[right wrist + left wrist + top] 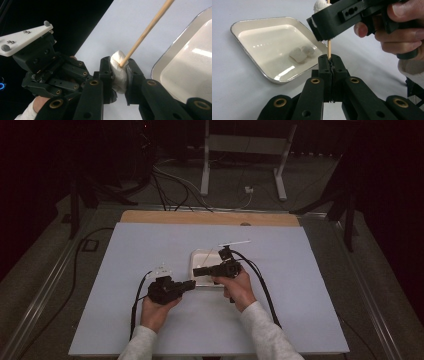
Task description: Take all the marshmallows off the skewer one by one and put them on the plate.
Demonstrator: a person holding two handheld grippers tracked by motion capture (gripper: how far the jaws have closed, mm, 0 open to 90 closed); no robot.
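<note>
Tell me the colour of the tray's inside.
Cream-white and glossy, with a silvery rim; the tray shows best in the left gripper view.

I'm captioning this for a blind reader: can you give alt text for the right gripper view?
A black tool squeezes a white marshmallow that a thin wooden skewer pierces at a slant. A second black tool sits to its left, and the corner of a cream tray rests on the pale table at right.

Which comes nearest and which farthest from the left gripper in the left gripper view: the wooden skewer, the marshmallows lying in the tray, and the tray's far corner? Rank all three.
1. Wooden skewer: clamped upright in the left gripper.
2. Marshmallows in the tray: just beyond, to the left.
3. Tray's far corner: farthest, upper left.
</note>
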